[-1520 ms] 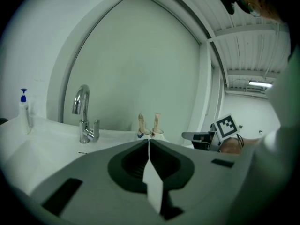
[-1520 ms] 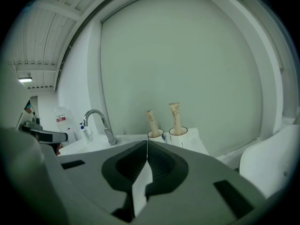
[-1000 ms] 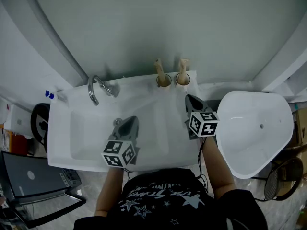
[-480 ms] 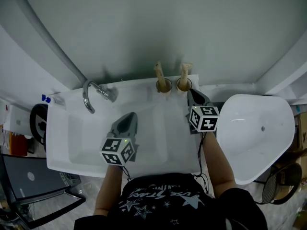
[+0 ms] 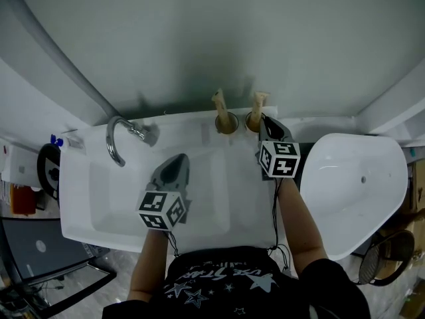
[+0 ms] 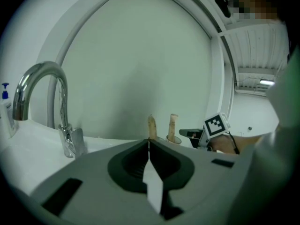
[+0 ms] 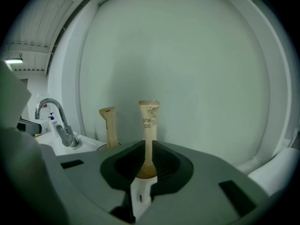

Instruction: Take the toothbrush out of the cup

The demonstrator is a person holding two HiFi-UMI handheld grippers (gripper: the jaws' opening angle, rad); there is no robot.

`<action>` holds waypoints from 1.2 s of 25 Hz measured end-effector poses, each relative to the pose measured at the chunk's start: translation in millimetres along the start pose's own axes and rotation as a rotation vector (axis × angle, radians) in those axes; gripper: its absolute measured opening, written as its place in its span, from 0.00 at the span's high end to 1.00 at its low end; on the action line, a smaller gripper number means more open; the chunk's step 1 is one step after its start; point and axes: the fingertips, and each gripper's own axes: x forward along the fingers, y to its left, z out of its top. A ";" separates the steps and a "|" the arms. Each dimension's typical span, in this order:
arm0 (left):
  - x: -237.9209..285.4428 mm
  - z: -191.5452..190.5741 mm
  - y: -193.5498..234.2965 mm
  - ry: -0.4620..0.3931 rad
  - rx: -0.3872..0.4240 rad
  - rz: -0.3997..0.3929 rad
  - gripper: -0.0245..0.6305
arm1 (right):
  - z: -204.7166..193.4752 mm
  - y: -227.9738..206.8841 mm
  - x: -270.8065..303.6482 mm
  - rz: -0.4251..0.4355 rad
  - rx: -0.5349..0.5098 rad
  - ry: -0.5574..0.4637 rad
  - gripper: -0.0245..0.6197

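Fingers (image 7: 171,163) of the right gripper (image 7: 148,149) pinch the toothbrush (image 7: 149,121), which stands in its cup (image 5: 252,119) on the sink (image 5: 80,198) rim. We count 2 cups, 2 brushes. Left gripper (image 6: 149,142) is closed tight, empty.

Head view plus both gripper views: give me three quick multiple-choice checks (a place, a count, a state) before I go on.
1. Where do the cups stand?
A. On the sink's back rim, to the right of the tap
B. Down in the basin
C. On the floor

2. How many toothbrushes are there?
A. One
B. Two
C. Four

3. How are the left tongs?
A. Wide open
B. Closed on the tap
C. Shut, holding nothing

Answers:
1 A: both cups sit at the back of the sink, on the far side from the tap.
2 B: one of the toothbrushes stands in each cup.
3 C: the left tongs meet in a line with nothing between them.
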 end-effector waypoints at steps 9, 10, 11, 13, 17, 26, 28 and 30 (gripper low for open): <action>7.8 -8.1 0.4 0.026 -0.030 -0.001 0.93 | 0.8 -0.5 27.3 -0.003 -0.040 0.024 0.81; 8.1 -8.8 -0.2 0.028 -0.031 -0.002 0.93 | -0.4 -1.0 29.4 -0.008 -0.046 0.029 0.81; 8.3 -9.3 -0.6 0.030 -0.031 -0.002 0.93 | -1.5 -1.4 31.3 -0.013 -0.053 0.034 0.81; 8.2 -10.0 -0.7 0.033 -0.031 -0.001 0.93 | -3.1 -1.9 34.1 -0.019 -0.066 0.039 0.84; 6.9 -10.6 0.0 0.033 -0.040 0.006 0.93 | -3.7 -1.6 35.3 -0.012 -0.077 0.047 0.88; -8.0 -8.4 -5.3 0.021 -0.048 0.006 0.93 | 12.6 1.8 19.7 -0.006 -0.064 0.002 0.92; -13.4 -5.7 -5.3 0.014 -0.043 0.006 0.93 | 20.2 4.8 14.4 -0.005 -0.066 -0.016 0.92; -18.9 -3.2 -5.4 0.006 -0.041 0.003 0.93 | 28.2 7.2 7.5 -0.009 -0.070 -0.035 0.92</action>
